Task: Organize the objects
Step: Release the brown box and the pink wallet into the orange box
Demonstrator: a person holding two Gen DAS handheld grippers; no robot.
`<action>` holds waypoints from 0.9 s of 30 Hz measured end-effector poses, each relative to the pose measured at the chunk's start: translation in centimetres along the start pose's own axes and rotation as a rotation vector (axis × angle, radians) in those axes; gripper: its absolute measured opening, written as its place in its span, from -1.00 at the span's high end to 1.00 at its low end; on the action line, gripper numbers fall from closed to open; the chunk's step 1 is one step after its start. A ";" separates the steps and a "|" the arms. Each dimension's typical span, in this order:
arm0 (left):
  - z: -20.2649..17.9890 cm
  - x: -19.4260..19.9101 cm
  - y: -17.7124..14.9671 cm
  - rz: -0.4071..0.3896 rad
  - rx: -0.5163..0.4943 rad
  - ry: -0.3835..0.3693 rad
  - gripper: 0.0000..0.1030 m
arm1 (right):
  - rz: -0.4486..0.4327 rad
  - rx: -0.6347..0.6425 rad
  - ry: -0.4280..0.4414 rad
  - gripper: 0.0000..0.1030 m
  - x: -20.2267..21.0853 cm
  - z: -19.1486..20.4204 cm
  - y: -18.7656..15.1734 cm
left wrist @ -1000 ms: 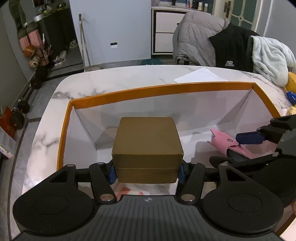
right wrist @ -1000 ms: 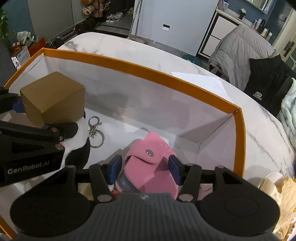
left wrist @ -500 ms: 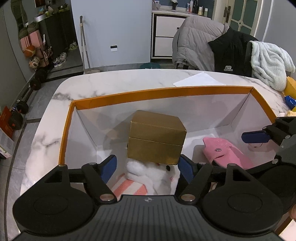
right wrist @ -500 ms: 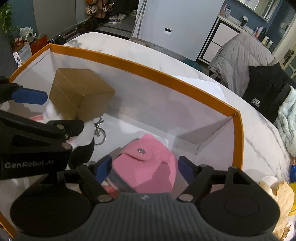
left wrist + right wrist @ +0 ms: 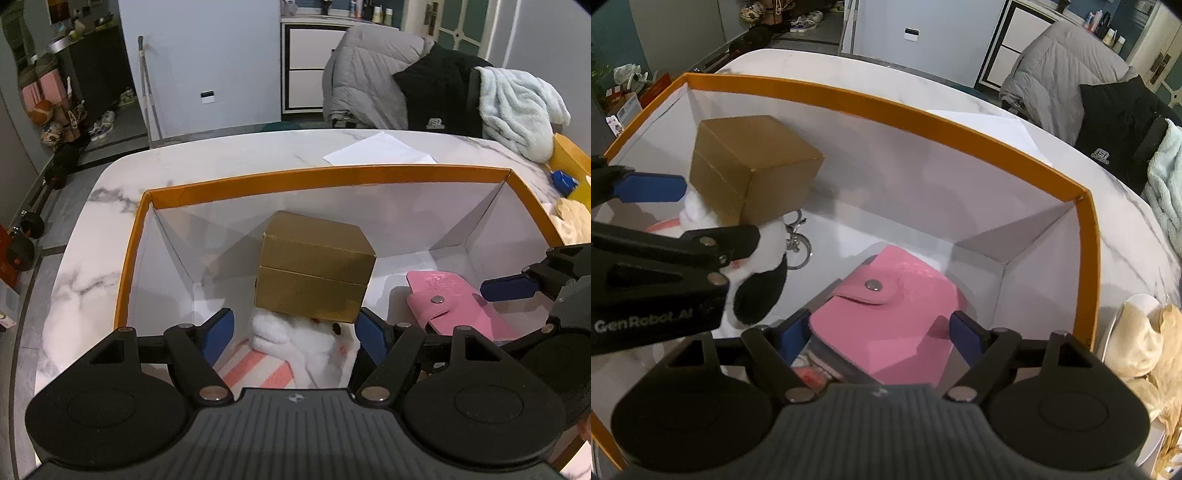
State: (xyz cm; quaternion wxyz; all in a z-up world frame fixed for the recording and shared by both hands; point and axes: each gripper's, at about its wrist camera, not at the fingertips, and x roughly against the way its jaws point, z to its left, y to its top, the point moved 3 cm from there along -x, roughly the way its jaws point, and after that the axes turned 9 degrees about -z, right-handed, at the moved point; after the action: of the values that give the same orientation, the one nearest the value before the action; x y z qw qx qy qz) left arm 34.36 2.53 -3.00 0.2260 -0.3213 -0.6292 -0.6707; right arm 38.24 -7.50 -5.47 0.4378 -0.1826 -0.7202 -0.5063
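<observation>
The left gripper (image 5: 295, 334) is hanging with its blue pads spread wide, gripping nothing. Just ahead of it the gold box (image 5: 314, 267) is sitting tilted on top of a white plush toy (image 5: 306, 341), with a pink-striped cloth (image 5: 255, 373) showing below the toy. The right gripper (image 5: 877, 334) is likewise standing open, its pads either side of the pink wallet (image 5: 886, 321) without pinching it. All of this is lying inside the orange-rimmed storage box (image 5: 332, 179), which is resting on the marble table (image 5: 229, 158).

Each view is giving something the other is missing. From the right wrist, a metal keyring (image 5: 796, 240) is showing on the white floor between the plush toy and the wallet, and the toy's black patch is visible; the left wrist view is hiding both behind the gold box. From the left wrist, the wallet's snap flap is lying flat near the right wall, and a sheet of paper (image 5: 380, 151) is sitting on the table beyond the far rim. Farther back, a grey jacket (image 5: 365, 74) is draped over a chair.
</observation>
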 end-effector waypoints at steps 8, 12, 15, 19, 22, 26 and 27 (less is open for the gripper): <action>-0.5 1.0 -0.6 -0.005 0.001 -0.038 -0.70 | -0.013 0.013 -0.016 -0.68 0.6 0.0 -0.7; -0.6 1.7 -0.8 -0.031 0.011 -0.031 -0.67 | -0.041 0.027 -0.029 -0.68 1.2 0.1 -1.1; -0.7 2.9 -0.5 -0.074 0.012 -0.051 -0.67 | -0.114 0.033 -0.064 -0.70 2.2 0.0 -1.0; -0.6 4.7 -0.2 -0.121 0.009 -0.052 -0.69 | -0.144 0.016 -0.039 -0.72 3.1 -0.6 -1.2; -0.5 6.2 -0.2 -0.147 0.020 -0.066 -0.70 | -0.182 0.014 -0.030 -0.73 4.4 -0.6 -1.6; -0.4 8.3 -0.7 -0.175 0.029 -0.081 -0.70 | -0.222 0.005 -0.023 -0.74 6.7 -0.3 -2.9; -0.4 8.8 -1.0 -0.181 0.030 -0.086 -0.70 | -0.232 0.008 -0.021 -0.76 7.2 -0.1 -3.2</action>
State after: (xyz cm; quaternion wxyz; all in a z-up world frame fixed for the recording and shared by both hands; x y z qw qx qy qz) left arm 27.52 3.13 2.64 0.1424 -0.2881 -0.6747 -0.6644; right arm 32.07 -10.23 -1.36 0.3695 -0.1016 -0.7431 -0.5486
